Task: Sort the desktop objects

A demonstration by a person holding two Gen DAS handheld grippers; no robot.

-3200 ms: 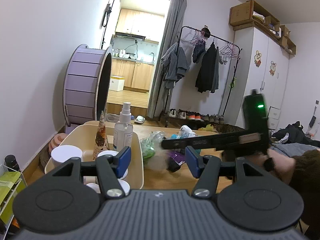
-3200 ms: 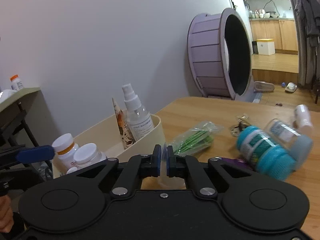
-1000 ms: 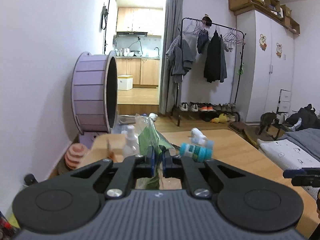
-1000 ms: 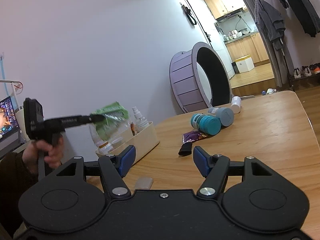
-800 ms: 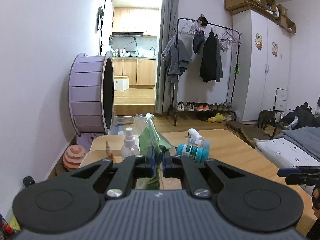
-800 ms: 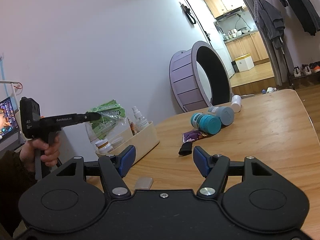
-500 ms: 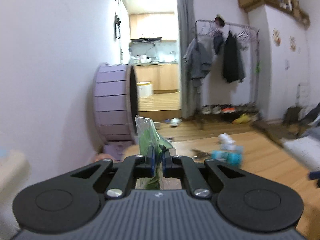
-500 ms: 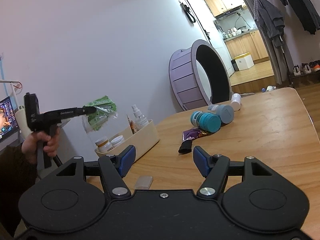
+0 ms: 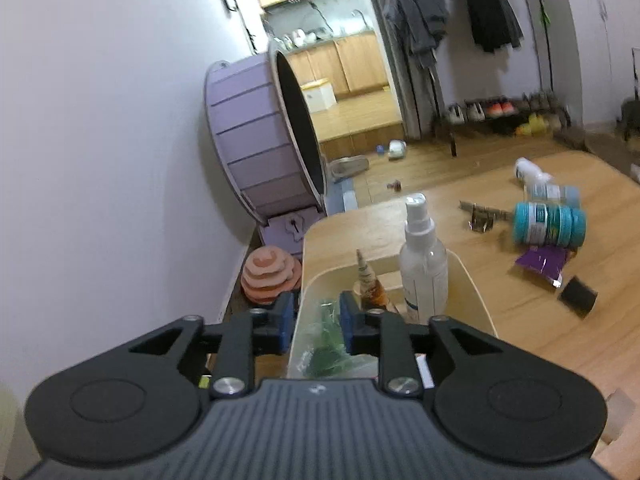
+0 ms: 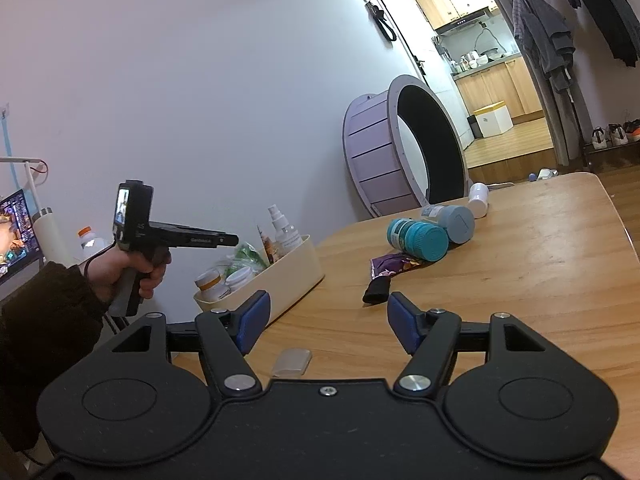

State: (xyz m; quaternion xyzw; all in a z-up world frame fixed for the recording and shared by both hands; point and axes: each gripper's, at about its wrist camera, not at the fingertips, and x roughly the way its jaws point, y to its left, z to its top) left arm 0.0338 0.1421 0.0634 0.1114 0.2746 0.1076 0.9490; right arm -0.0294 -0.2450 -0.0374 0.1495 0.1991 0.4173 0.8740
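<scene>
Bin (image 9: 472, 280), cream, sits at the table (image 10: 520, 280) edge by the wall. Left gripper (image 9: 316, 320), tilted down over it, has just been opening; green packet (image 9: 326, 332) lies loose between the pads. Right gripper (image 10: 328, 320) hovers half open, empty

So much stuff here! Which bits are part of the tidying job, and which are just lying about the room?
Part of the job:
- cream bin
- green packet, dropped in the bin; left gripper has just been opening
- teal jar
- grey jar
- white bottle
- purple wrapper
- spray bottle, already binned

Just lying about:
- purple wheel
- clothes rack
- shoes
</scene>
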